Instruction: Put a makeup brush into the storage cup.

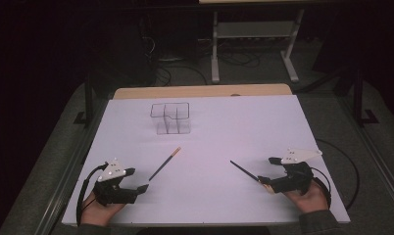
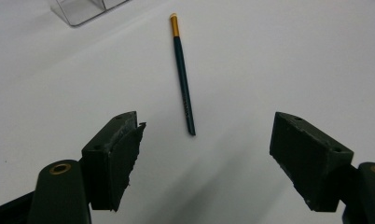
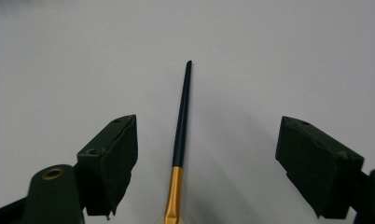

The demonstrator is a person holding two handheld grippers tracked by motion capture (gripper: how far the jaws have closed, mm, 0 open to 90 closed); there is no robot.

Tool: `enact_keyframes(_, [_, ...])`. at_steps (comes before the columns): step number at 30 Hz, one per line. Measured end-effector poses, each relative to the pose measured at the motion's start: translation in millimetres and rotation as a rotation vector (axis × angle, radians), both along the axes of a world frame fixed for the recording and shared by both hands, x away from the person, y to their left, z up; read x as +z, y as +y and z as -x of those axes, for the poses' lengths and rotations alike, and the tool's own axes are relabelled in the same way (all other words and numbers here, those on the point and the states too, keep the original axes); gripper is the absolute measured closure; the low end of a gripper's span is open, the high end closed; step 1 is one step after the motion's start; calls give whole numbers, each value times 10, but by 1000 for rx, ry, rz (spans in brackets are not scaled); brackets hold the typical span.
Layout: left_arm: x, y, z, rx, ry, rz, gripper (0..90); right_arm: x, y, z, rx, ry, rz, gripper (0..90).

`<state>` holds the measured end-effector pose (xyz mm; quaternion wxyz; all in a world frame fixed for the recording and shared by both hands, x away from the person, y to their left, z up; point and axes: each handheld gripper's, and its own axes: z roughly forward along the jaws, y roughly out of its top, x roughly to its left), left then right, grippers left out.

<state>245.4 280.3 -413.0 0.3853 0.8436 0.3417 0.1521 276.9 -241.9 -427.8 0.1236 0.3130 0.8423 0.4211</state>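
Two dark chopsticks with gold ends lie on the white table. The left chopstick points its gold end away from my left gripper, which rests open just short of its dark tip. The right chopstick has its gold end toward my right gripper. That gripper is open, and the gold end lies between its jaws without touching either pad. A hand holds each gripper near the table's front edge.
A clear plastic organiser with several compartments stands at the back of the table, left of centre. A bare wooden strip runs along the far edge. Cables trail from both grippers.
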Motion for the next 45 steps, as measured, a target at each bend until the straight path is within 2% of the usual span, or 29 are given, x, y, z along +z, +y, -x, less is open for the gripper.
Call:
enact_keyframes(5, [-4,2,-11,1,16,2,248,-2,-1,-4,6,-1,-1,200])
enact_keyframes(13, [4,-11,-8,4,21,24,253,-3,-5,2,5,-5,-2,200])
enact_keyframes(17, [8,-23,-8,-11,28,11,253,0,-12,8,5,-9,-7,201])
enact_keyframes(21, [22,-45,1,-28,18,2,246,11,-20,18,-2,-9,-6,201])
enact_keyframes(25, [38,-63,9,-35,19,3,239,18,-15,13,-1,-10,-3,202])
enact_keyframes(26, [42,-77,6,-32,26,17,239,21,-13,15,-2,-10,-4,201])
enact_keyframes(27, [53,-76,-4,-39,37,6,241,25,-13,15,-3,-12,-5,198])
enact_keyframes(31, [66,-92,-43,-38,54,7,244,32,-17,7,-2,-14,-13,193])
enact_keyframes(32, [73,-104,-58,-39,70,7,243,38,-17,8,-3,-12,-13,193])
enact_keyframes(37, [136,-140,-60,-64,68,-7,269,58,-20,15,-3,-21,-12,190])
enact_keyframes(39, [193,-163,-66,-70,56,-25,266,64,-22,16,-4,-23,-9,190])
enact_keyframes(45, [272,-194,-117,-66,79,-41,260,94,-34,30,-6,-41,-11,192])
